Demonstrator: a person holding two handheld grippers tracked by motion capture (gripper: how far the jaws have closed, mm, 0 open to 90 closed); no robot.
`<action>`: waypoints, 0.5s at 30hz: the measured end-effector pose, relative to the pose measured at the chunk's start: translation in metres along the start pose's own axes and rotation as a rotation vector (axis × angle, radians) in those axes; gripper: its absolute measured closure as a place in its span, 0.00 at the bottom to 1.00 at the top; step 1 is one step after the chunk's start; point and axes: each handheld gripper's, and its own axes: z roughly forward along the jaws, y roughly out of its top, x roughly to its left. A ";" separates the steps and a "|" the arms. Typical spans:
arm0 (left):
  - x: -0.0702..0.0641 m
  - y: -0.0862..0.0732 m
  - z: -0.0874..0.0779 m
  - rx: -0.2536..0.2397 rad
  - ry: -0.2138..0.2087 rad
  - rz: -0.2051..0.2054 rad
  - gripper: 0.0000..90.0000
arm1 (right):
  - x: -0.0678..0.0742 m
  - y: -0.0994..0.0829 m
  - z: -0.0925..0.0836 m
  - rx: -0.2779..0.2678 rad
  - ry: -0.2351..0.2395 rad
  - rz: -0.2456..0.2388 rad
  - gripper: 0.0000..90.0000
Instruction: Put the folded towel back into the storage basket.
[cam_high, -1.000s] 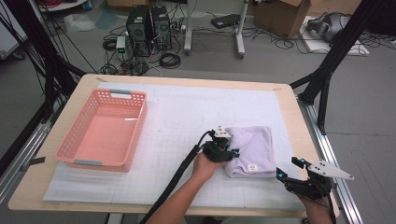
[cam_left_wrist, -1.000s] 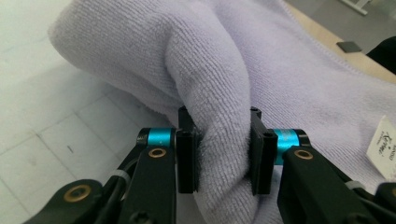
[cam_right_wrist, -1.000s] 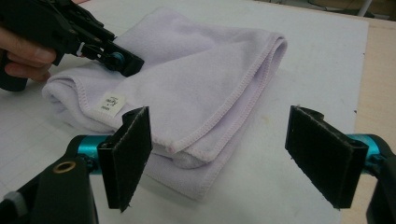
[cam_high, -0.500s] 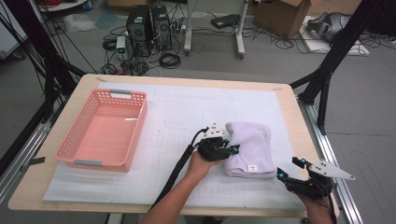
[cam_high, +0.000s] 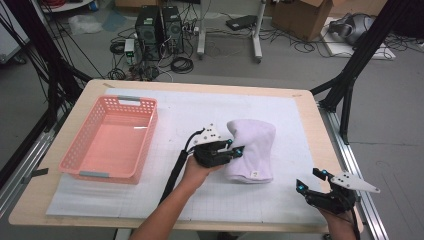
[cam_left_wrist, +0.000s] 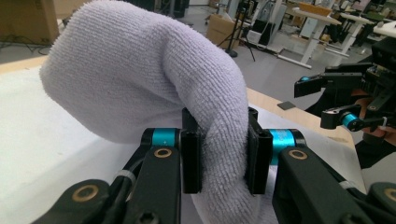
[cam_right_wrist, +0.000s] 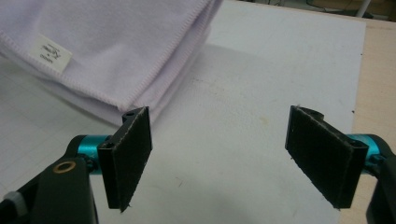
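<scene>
A folded lilac towel (cam_high: 256, 150) lies on the white mat right of centre, its small label (cam_high: 254, 174) near the front edge. My left gripper (cam_high: 235, 150) is shut on the towel's left side and holds that part bunched and raised off the mat. In the left gripper view the pads press a thick fold of towel (cam_left_wrist: 140, 70) between them, with the left gripper (cam_left_wrist: 226, 156) pinching it. My right gripper (cam_high: 309, 180) stands open at the table's front right, off the towel. In the right gripper view the right gripper (cam_right_wrist: 224, 158) has bare mat between its jaws and the towel (cam_right_wrist: 116, 42) ahead at left.
A pink plastic basket (cam_high: 80, 150) with nothing in it sits on the mat's left side. The wooden table edge (cam_high: 327, 135) runs close to the right of the towel. My right gripper (cam_left_wrist: 327, 100) also appears in the left gripper view at the far right.
My left gripper has risen and shifted a little left with the towel's edge in it. The towel has gone from lying flat to humped and narrower. The right gripper has kept still.
</scene>
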 end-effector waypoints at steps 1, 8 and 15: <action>0.001 0.001 -0.004 -0.004 0.003 0.002 0.81 | 0.000 0.000 0.000 0.001 -0.001 -0.001 0.24; 0.007 0.012 -0.030 -0.051 0.012 0.020 0.81 | 0.001 0.000 0.001 0.001 0.002 0.000 0.24; 0.013 0.023 -0.058 -0.079 0.023 0.045 0.81 | 0.000 0.000 0.001 -0.006 0.003 0.003 0.24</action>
